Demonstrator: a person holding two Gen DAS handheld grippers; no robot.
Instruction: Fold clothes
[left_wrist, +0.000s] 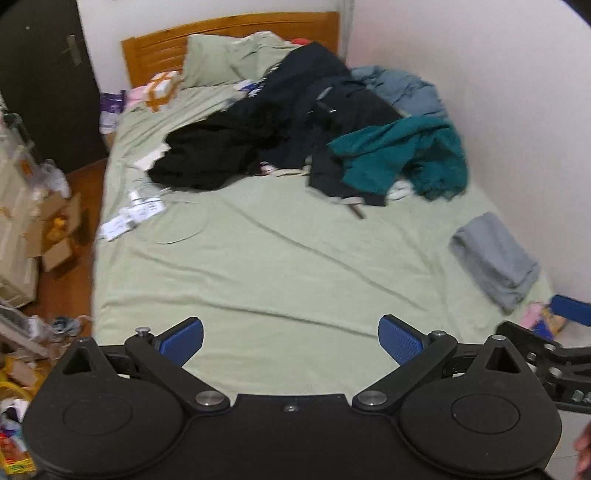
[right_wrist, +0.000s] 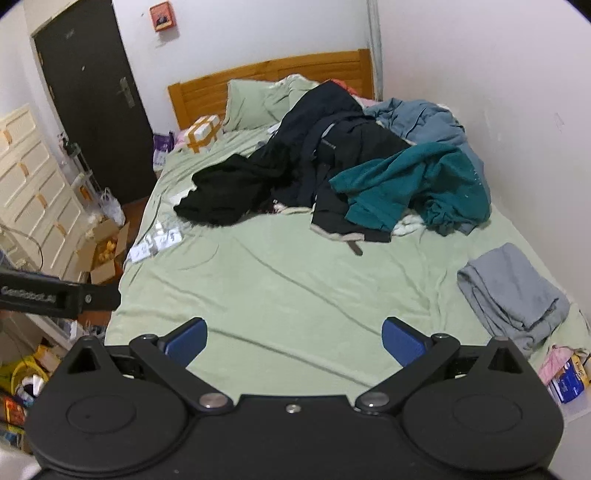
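A pile of unfolded clothes lies across the far half of the bed (left_wrist: 258, 258): black garments (left_wrist: 258, 140) (right_wrist: 295, 166), a teal top (left_wrist: 402, 155) (right_wrist: 417, 184) and a blue-grey garment (left_wrist: 402, 88) (right_wrist: 424, 118). A folded grey garment (left_wrist: 495, 258) (right_wrist: 513, 295) lies at the right edge of the bed. My left gripper (left_wrist: 291, 339) is open and empty above the near bed sheet. My right gripper (right_wrist: 293, 341) is open and empty too, above the near sheet (right_wrist: 295, 295). The right gripper also shows at the right edge of the left wrist view (left_wrist: 554, 332).
A wooden headboard (right_wrist: 269, 74) and green pillow (right_wrist: 247, 103) are at the far end. A taped white box (right_wrist: 203, 133) and papers (right_wrist: 155, 243) lie on the left of the bed. A white dresser (right_wrist: 33, 184), cardboard box (right_wrist: 103, 254) and floor clutter stand left. A wall (right_wrist: 517, 110) runs along the right.
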